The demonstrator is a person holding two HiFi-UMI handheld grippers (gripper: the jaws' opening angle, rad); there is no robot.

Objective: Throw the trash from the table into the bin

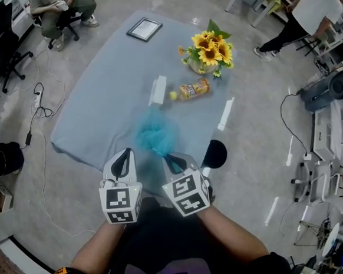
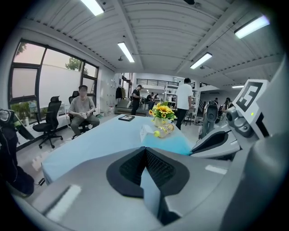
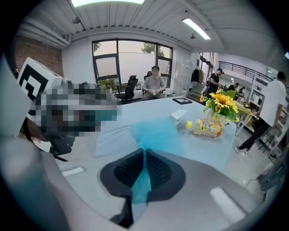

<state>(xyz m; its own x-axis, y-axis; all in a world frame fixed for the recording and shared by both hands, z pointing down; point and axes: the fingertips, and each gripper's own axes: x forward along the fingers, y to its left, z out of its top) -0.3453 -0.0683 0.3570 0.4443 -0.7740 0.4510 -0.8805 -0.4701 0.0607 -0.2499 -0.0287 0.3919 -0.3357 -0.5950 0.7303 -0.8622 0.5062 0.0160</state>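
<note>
A crumpled teal plastic bag (image 1: 157, 136) hangs just above the near edge of the blue-covered table (image 1: 98, 104). My right gripper (image 1: 172, 161) is shut on its lower corner; in the right gripper view the teal film (image 3: 156, 133) runs down between the closed pads of that gripper (image 3: 144, 155). My left gripper (image 1: 124, 158) hovers just left of it, and its jaws (image 2: 145, 153) meet with nothing between them. Farther out, a yellow-labelled plastic bottle (image 1: 192, 89) lies on its side next to a small white carton (image 1: 157, 91).
A vase of sunflowers (image 1: 208, 52) stands beyond the bottle, and a framed picture (image 1: 144, 29) lies at the far end. A black round object (image 1: 215, 153) stands on the floor by the table's near right corner. People sit and stand around the room.
</note>
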